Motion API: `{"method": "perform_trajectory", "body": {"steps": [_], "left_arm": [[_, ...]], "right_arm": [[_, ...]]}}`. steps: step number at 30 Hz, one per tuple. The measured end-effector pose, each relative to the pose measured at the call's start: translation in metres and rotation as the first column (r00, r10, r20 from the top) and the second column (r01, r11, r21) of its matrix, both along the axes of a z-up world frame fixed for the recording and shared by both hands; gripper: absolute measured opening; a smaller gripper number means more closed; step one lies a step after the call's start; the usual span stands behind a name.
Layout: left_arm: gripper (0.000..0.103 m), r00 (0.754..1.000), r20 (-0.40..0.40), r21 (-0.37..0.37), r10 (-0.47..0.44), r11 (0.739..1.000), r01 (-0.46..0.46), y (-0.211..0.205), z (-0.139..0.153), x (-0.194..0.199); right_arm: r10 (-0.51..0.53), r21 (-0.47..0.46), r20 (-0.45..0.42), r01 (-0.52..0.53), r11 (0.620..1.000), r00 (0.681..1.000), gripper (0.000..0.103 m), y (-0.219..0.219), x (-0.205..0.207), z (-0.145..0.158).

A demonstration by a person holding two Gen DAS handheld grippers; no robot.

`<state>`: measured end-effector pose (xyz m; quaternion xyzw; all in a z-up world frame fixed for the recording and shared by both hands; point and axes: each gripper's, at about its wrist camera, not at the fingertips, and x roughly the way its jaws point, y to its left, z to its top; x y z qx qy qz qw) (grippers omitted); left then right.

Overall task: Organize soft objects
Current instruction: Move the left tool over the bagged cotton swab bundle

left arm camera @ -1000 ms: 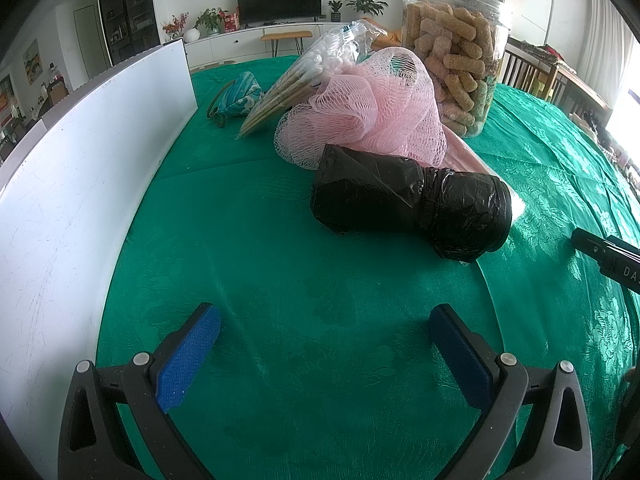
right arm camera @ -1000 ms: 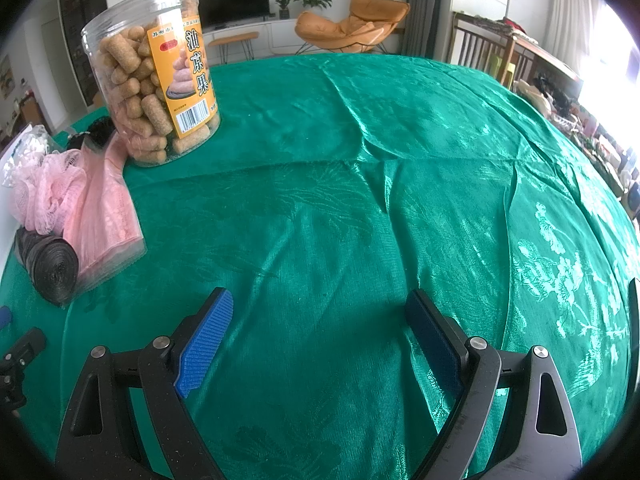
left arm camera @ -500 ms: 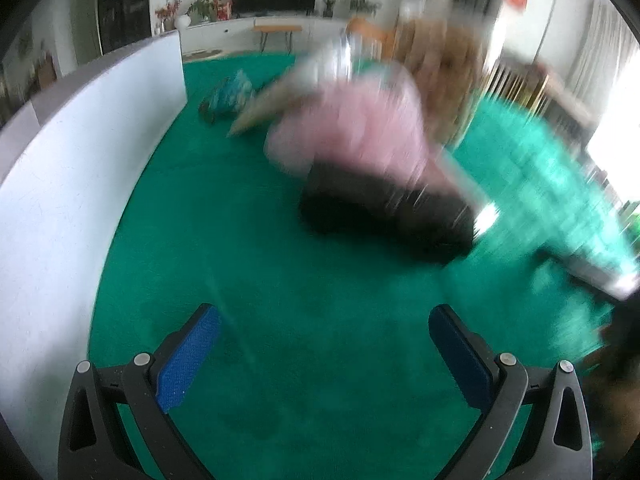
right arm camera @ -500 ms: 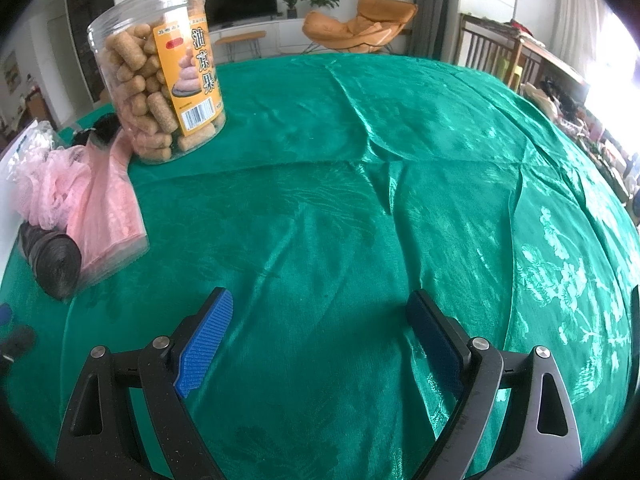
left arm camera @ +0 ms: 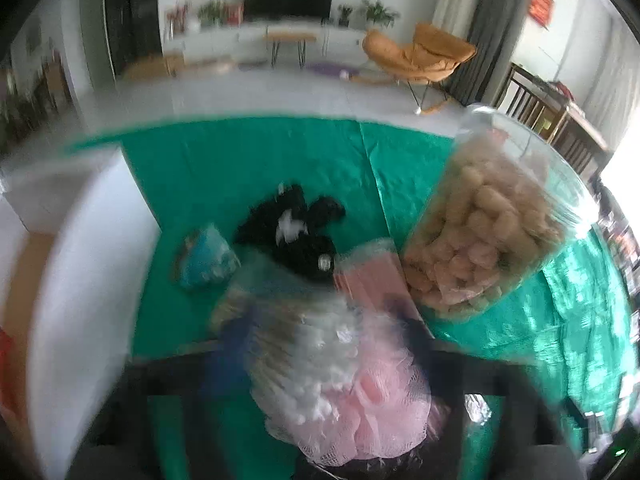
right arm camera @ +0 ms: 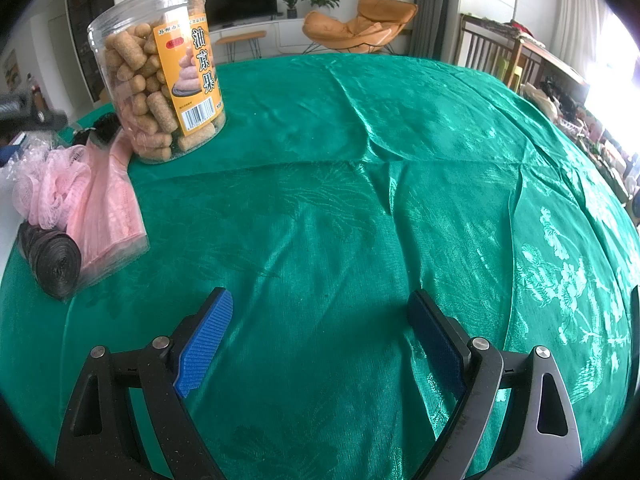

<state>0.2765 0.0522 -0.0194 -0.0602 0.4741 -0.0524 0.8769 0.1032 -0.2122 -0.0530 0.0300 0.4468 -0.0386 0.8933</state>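
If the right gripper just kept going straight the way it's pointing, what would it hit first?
Most likely only the green tablecloth. The right gripper stands open and angled down, with nothing between or just ahead of its fingers. The snack jar and the pink mesh pouf sit well off to the left.

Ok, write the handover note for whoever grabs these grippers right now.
Left gripper: jaws have just been closing with the pink mesh pouf between them; grip unclear through blur.
Right gripper: open, empty, over the green cloth.
Black bag roll and pink packet lie on the cloth near the snack jar.
Nothing sorted yet; all soft items remain.
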Motion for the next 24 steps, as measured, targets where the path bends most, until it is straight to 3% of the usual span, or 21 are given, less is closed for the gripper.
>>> {"method": "perform_trajectory", "body": {"steps": [4, 12, 14, 16, 17, 20, 24], "left_arm": [[0.034, 0.998, 0.052, 0.07, -0.021, 0.997, 0.017, 0.009, 0.006, -0.041], [0.03, 0.997, -0.023, 0.061, -0.077, 0.995, 0.078, 0.029, -0.02, -0.165], [0.042, 0.996, -0.008, 0.037, -0.09, 0.995, 0.09, 0.031, -0.02, -0.19], [0.087, 0.996, 0.009, 0.012, -0.085, 0.996, 0.085, 0.033, -0.021, -0.207], [0.092, 0.997, 0.032, 0.023, -0.077, 0.997, 0.076, 0.033, -0.019, -0.213], [0.093, 0.992, 0.106, 0.106, -0.074, 0.992, 0.063, 0.025, -0.011, -0.217], [0.094, 0.994, 0.089, 0.161, -0.057, 0.986, 0.042, 0.022, -0.015, -0.189]], "right_arm": [[0.0, 0.0, 0.0, 0.0, 1.0, 1.0, 0.091, 0.0, 0.0, 0.0], [0.0, 0.0, 0.0, 0.0, 1.0, 1.0, 0.091, 0.0, 0.0, 0.0], [0.001, 0.0, 0.0, -0.001, 1.0, 1.0, 0.091, 0.0, 0.0, 0.0], [0.0, 0.0, 0.0, 0.0, 1.0, 1.0, 0.091, 0.0, 0.0, 0.0], [0.0, 0.0, 0.0, 0.0, 1.0, 1.0, 0.091, 0.0, 0.0, 0.0], [0.0, 0.0, 0.0, 0.0, 1.0, 1.0, 0.091, 0.0, 0.0, 0.0], [0.0, 0.0, 0.0, 0.0, 1.0, 1.0, 0.091, 0.0, 0.0, 0.0]]}}
